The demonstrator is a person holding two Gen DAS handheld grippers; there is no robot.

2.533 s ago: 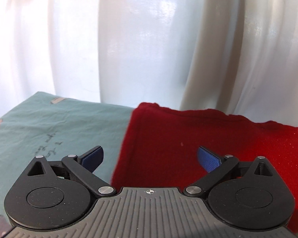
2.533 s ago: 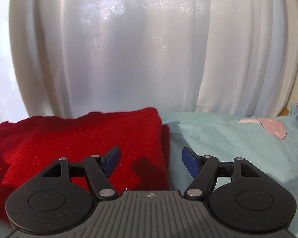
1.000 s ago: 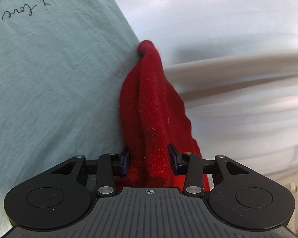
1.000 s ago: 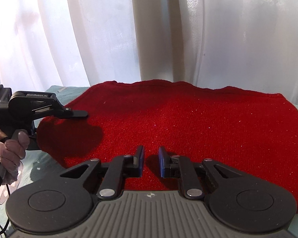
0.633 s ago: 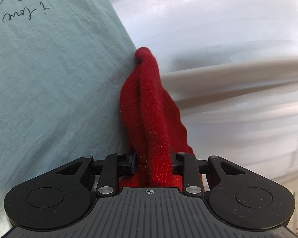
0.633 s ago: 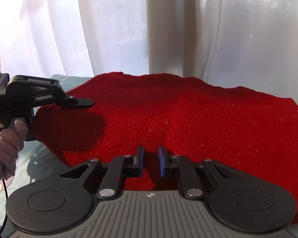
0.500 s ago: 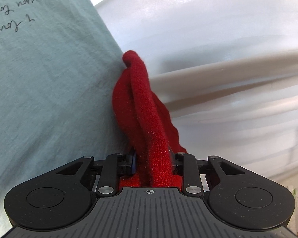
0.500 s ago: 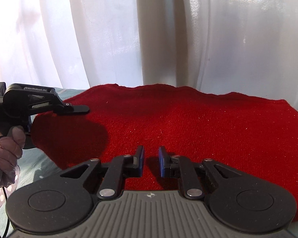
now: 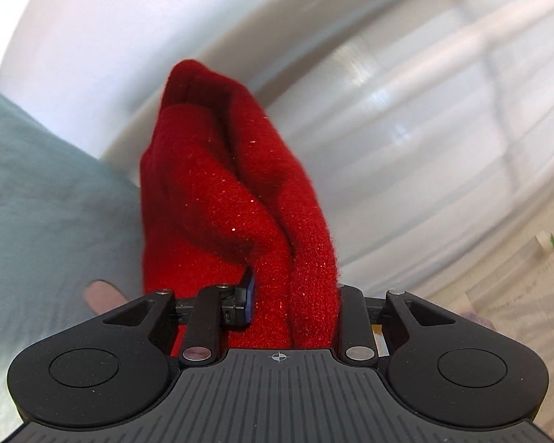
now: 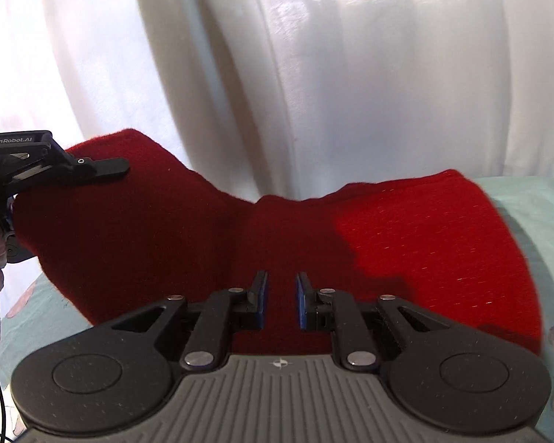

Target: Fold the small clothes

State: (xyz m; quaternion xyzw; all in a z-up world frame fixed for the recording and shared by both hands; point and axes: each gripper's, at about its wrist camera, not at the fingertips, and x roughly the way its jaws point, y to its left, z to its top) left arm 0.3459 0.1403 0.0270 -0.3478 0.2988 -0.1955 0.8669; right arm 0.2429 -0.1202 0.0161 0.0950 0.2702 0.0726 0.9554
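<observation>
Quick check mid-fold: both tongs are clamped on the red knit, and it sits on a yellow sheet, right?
Not quite: the sheet is pale teal, not yellow, as the right wrist view shows. The rest holds: the left tongs and the right tongs each pinch the red knit.

The fuzzy red knitted cloth (image 9: 240, 199) looked rough and matt; the pale green bed sheet (image 9: 37, 192) was smooth, wrinkled cotton-like fabric.
</observation>
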